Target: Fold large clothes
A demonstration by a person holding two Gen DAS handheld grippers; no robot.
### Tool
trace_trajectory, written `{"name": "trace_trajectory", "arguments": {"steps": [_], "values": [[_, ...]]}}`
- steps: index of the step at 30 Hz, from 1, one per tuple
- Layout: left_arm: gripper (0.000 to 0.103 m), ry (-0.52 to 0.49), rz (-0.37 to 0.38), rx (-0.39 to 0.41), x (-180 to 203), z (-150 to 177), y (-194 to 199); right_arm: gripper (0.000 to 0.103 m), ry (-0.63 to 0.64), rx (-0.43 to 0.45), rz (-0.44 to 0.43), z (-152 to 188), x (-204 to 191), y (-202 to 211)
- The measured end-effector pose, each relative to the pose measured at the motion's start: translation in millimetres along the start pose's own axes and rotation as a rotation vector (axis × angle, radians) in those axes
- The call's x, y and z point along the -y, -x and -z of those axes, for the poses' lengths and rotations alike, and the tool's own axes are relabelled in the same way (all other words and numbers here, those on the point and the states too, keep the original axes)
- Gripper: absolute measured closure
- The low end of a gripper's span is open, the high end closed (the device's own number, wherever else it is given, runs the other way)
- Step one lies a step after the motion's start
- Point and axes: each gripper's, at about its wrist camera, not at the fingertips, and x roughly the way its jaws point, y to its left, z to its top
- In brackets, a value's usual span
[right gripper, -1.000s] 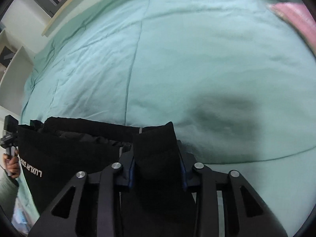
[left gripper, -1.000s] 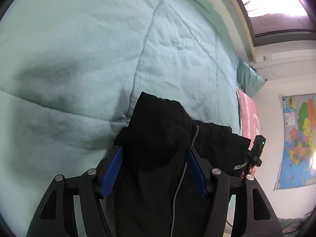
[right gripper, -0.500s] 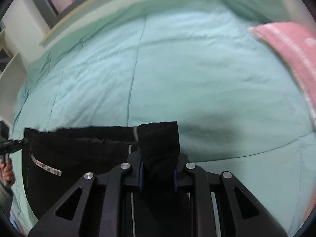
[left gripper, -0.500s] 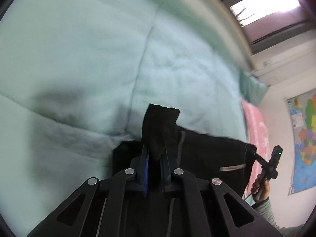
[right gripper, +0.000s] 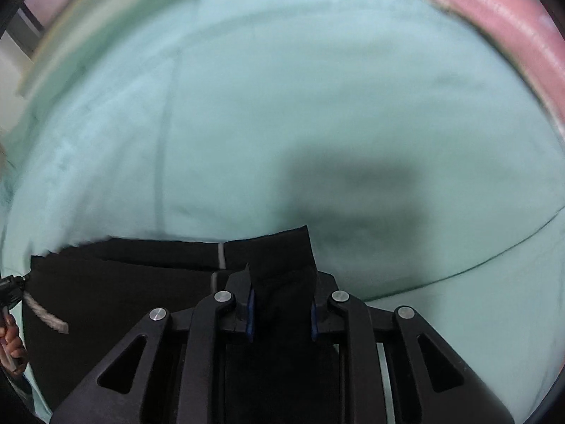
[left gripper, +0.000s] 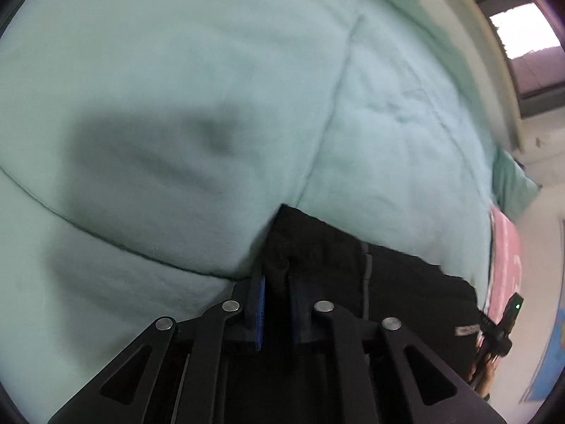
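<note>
A black garment with a grey seam line and a small white label hangs stretched between my two grippers above a mint-green quilt. My left gripper is shut on one bunched corner of the garment, which pokes out past the blue pads. In the right wrist view the same black garment runs off to the left. My right gripper is shut on its other corner, a flap of cloth standing up between the fingers. Each view catches the far gripper and the hand holding it at its edge.
The quilt covers a bed and fills most of both views. A pink blanket lies at the bed's right end beside a green pillow. A window and a wall map lie beyond the bed.
Both grippers have closed on the garment's corners; the left went from wide open to shut. Both then lifted and dipped, and the cloth now hangs taut between them.
</note>
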Motion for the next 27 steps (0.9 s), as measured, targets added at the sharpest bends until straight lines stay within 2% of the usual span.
{"name": "trace_trajectory", "arguments": {"steps": [2, 4, 6, 7, 8, 9, 10, 12, 15, 17, 19, 21, 24, 25, 27], "values": [[0.085, 0.007, 0.028, -0.021, -2.1, -5.4, 5.6, 0.076, -0.008, -0.024, 0.018, 0.3, -1.6, -7.8], [0.084, 0.003, 0.069, -0.041, -5.7, -7.7, 20.7, 0.072, -0.027, -0.025, 0.021, -2.4, -0.6, 1.5], [0.083, 0.009, 0.128, -0.024, -14.3, -7.5, 50.3, 0.07, -0.057, -0.003, 0.008, -2.4, 2.8, 24.0], [0.083, 0.003, 0.131, 0.001, -16.8, -5.1, 68.8, 0.067, -0.062, 0.032, 0.004, 0.2, 2.9, 43.8], [0.083, -0.009, 0.114, 0.027, -16.4, -1.3, 82.6, 0.06, -0.059, 0.064, 0.01, 4.4, 0.9, 64.2], [0.083, -0.031, 0.072, 0.068, -16.2, 4.6, 101.3, 0.047, -0.051, 0.096, 0.014, 9.4, -1.1, 81.4], [0.082, -0.057, 0.02, 0.108, -13.2, 13.5, 122.6, 0.041, -0.038, 0.139, 0.011, 18.0, -5.6, 104.0], [0.082, -0.091, 0.003, 0.139, -6.4, 30.2, 145.2, 0.018, -0.014, 0.202, -0.013, 37.0, -15.7, 139.4], [0.079, -0.194, 0.044, 0.145, 26.6, 68.2, 163.4, 0.015, 0.03, 0.238, -0.106, 76.0, -40.9, 174.4], [0.078, -0.283, 0.078, 0.091, 62.2, 99.8, 152.5, 0.015, 0.068, 0.203, -0.134, 95.0, -62.4, 176.8], [0.078, -0.328, 0.147, 0.027, 92.7, 129.5, 132.7, 0.015, 0.125, 0.153, -0.155, 120.0, -86.1, 168.3], [0.078, -0.377, 0.174, -0.02, 123.5, 154.5, 109.9, 0.017, 0.181, 0.117, -0.148, 134.9, -106.4, 154.8], [0.078, -0.463, 0.16, -0.088, 152.7, 193.3, 74.7, 0.019, 0.233, 0.059, -0.162, 151.9, -125.2, 133.6], [0.078, -0.485, 0.139, -0.125, 158.5, 205.9, 57.5, 0.019, 0.252, 0.054, -0.151, 158.6, -130.9, 126.6], [0.078, -0.546, 0.063, -0.122, 163.2, 218.8, 35.5, 0.019, 0.3, 0.032, -0.094, 166.0, -139.4, 106.5]]}}
